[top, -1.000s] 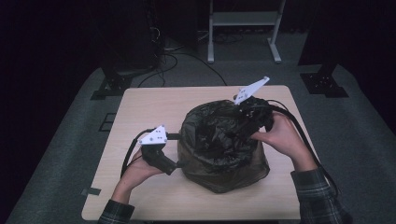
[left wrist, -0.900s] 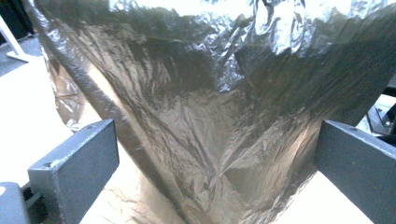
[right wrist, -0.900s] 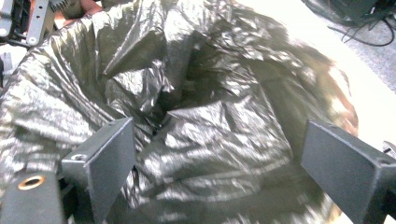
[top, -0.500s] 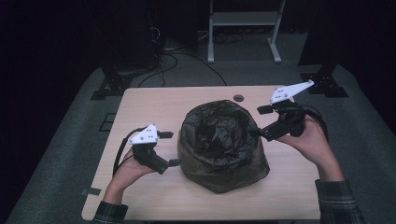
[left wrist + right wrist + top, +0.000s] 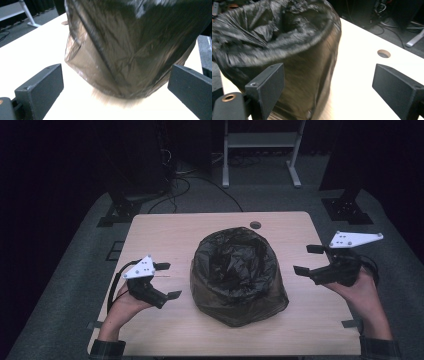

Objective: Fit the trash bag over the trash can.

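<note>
A round bin lined with a black plastic bag [image 5: 235,270] stands near the middle of the desk [image 5: 165,235], a little toward the person's side. The bag [image 5: 274,45] is folded over the rim and hangs down the outside wall, wrinkled and shiny, and its lower edge spreads a bit on the desk surface at the near side. The mouth of the bin is open and the inside looks dark; I cannot tell what lies in it.

The left tongs [image 5: 167,280] are held beside the bin on its left, apart from it, pointing toward its wall. Their jaws are spread wide and hold nothing; in the left gripper view the left tongs [image 5: 115,92] frame the lower wall of the bag [image 5: 130,50] between the two black jaws, with bare desk under them.

The right tongs [image 5: 306,260] are held at the right side of the desk, well apart from the bin, also pointing toward it. Their jaws are spread too and empty. In the right gripper view the right tongs [image 5: 327,87] show the bin behind the left jaw and bare desk between the jaws.

A small round hole [image 5: 255,225] is in the desk just behind the bin. Beyond the desk, on the grey floor, stand a white metal frame [image 5: 260,150] and some black cables [image 5: 200,182].
</note>
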`<action>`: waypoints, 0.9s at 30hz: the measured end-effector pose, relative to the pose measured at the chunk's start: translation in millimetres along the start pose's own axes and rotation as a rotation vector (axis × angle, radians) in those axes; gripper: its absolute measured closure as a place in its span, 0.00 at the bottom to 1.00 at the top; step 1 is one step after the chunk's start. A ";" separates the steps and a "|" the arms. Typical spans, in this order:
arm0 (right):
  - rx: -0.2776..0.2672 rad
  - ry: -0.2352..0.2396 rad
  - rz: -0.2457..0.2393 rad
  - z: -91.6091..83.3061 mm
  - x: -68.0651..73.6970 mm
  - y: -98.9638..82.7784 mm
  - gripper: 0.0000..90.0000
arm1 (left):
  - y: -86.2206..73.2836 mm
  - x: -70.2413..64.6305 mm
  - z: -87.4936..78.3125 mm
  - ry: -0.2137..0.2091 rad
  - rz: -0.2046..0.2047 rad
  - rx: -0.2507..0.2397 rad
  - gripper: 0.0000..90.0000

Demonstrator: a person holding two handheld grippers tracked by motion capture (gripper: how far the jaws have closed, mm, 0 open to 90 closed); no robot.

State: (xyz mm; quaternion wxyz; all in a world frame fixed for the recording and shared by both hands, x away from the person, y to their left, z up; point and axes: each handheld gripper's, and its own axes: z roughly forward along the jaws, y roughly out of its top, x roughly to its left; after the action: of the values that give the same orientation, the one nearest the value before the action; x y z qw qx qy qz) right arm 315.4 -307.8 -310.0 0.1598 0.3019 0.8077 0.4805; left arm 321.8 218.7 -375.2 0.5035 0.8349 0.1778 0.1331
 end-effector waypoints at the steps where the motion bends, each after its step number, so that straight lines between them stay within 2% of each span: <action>1: -0.003 -0.008 0.000 -0.8 0.0 -3.6 0.11 | -3.7 0.1 -1.7 0.009 -0.006 0.009 0.00; 4: -0.005 -0.020 -0.003 -2.2 -0.6 -13.4 0.11 | -8.3 0.3 -3.5 0.019 -0.009 0.020 0.00; 7: 0.003 -0.039 0.001 -1.8 -2.0 -31.5 0.11 | -15.9 0.6 -5.2 0.030 -0.016 0.040 0.00; 8: 0.010 -0.046 0.009 0.0 -3.8 -44.1 0.11 | -18.1 0.5 -5.2 0.032 -0.018 0.048 0.00; 10: 0.010 -0.049 0.009 0.8 -4.4 -49.1 0.11 | -21.5 0.3 -4.9 0.042 -0.018 0.067 0.00; 12: -0.027 -0.051 -0.016 3.9 -5.1 -66.1 0.11 | -25.8 -0.4 -3.6 0.049 -0.020 0.083 0.00; 14: -0.032 -0.038 -0.003 6.6 -5.6 -78.1 0.11 | -32.7 -1.0 -1.1 0.054 -0.025 0.107 0.00; 16: -0.011 -0.023 0.004 12.7 -5.9 -98.8 0.11 | -43.3 -1.6 3.4 0.055 -0.034 0.140 0.00; 17: -0.011 -0.023 0.004 12.7 -5.9 -98.8 0.11 | -43.3 -1.6 3.4 0.055 -0.034 0.140 0.00; 18: 0.010 -0.016 0.019 18.0 -6.5 -113.8 0.11 | -52.0 -2.4 7.0 0.059 -0.040 0.169 0.00; 20: 0.016 -0.014 0.026 19.7 -6.8 -118.6 0.11 | -56.4 -3.1 8.8 0.066 -0.041 0.181 0.00; 23: 0.038 -0.016 0.037 26.5 -7.9 -137.3 0.11 | -71.0 -4.8 15.6 0.074 -0.052 0.229 0.00; 24: 0.054 -0.020 0.044 30.4 -8.1 -148.1 0.11 | -79.5 -6.5 19.4 0.069 -0.057 0.259 0.00; 25: 0.054 -0.020 0.044 30.4 -8.1 -148.1 0.11 | -79.5 -6.5 19.4 0.069 -0.057 0.259 0.00; 27: 0.070 -0.024 0.048 33.9 -8.3 -156.9 0.11 | -88.0 -7.5 22.7 0.074 -0.056 0.292 0.00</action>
State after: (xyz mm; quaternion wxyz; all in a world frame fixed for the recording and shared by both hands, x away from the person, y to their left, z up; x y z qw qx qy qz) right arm 287.9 -346.0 -463.7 0.1474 0.3323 0.8145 0.4521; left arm 309.9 235.3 -464.0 0.3732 0.8886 0.2371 0.1223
